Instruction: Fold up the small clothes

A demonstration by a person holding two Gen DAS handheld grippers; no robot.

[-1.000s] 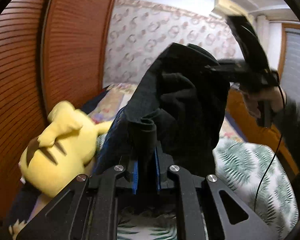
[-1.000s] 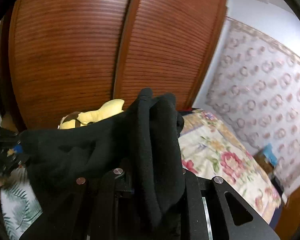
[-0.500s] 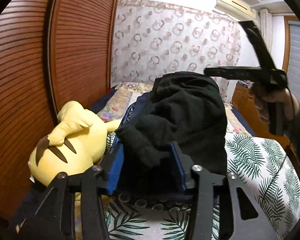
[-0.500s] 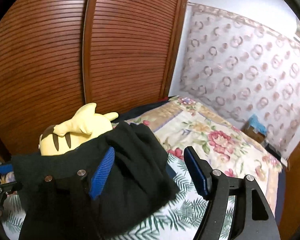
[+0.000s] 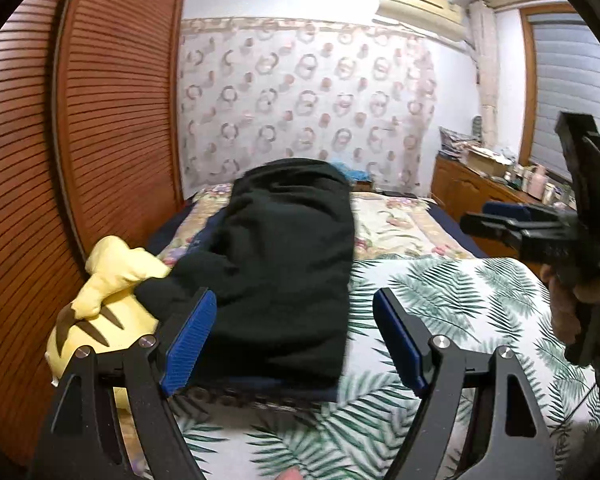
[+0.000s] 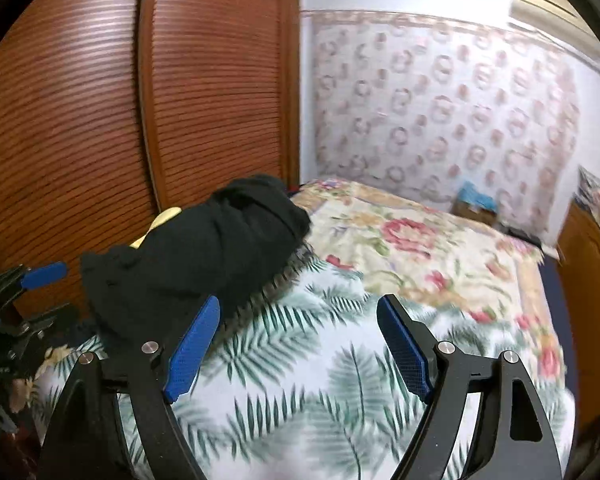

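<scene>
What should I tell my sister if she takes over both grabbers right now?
Left gripper: jaws opening, nothing pinched; the black garment lies just ahead between the tips.
Right gripper: jaws opening, empty, over the leaf-print cover, beside the garment.
Garment: released, lying in a folded bundle on the bed, its edge draped onto the yellow plush toy.
Done: it is set down and let go.
Left: probably tidy the fold, pull it clear of the toy. No other clothes to fold are in view.
</scene>
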